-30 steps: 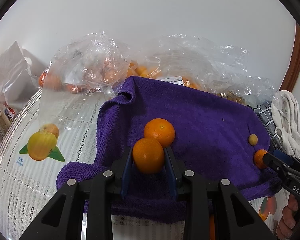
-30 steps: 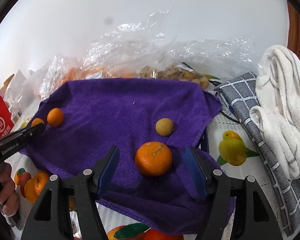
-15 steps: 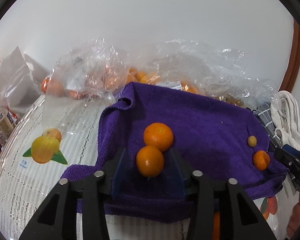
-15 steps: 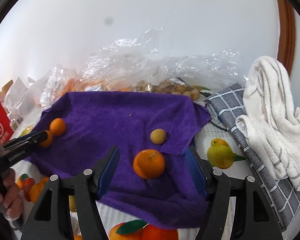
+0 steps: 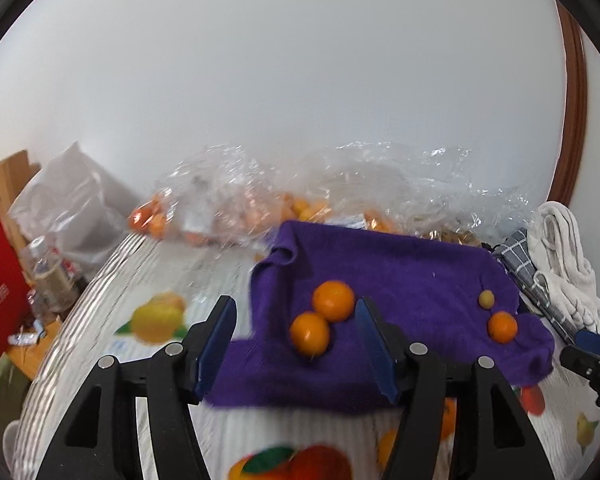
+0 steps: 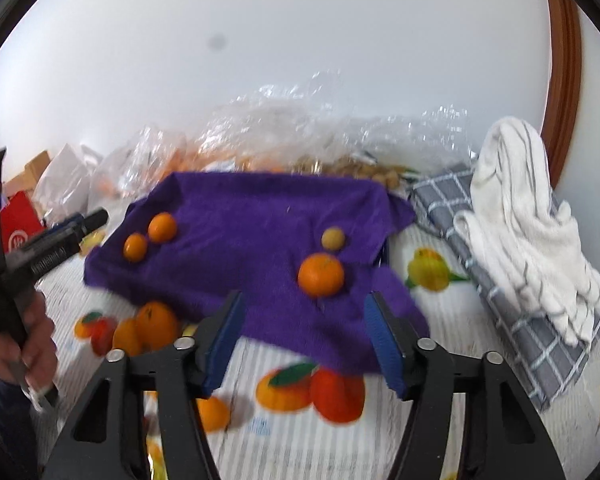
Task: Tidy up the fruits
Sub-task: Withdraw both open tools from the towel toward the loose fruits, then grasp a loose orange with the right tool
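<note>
Sorting on purple towel: left tool wide open, empty; two oranges paired at 12 o'clock. Right tool wide open, empty; orange and small yellowish fruit at 12, grouped apart, probably by kind

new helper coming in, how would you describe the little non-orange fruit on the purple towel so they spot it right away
Find the purple towel spread on the table. Near its right edge sits a mandarin, and just behind it lies the small fruit. It is dull yellow-tan and smaller than every orange fruit on the towel.
</note>
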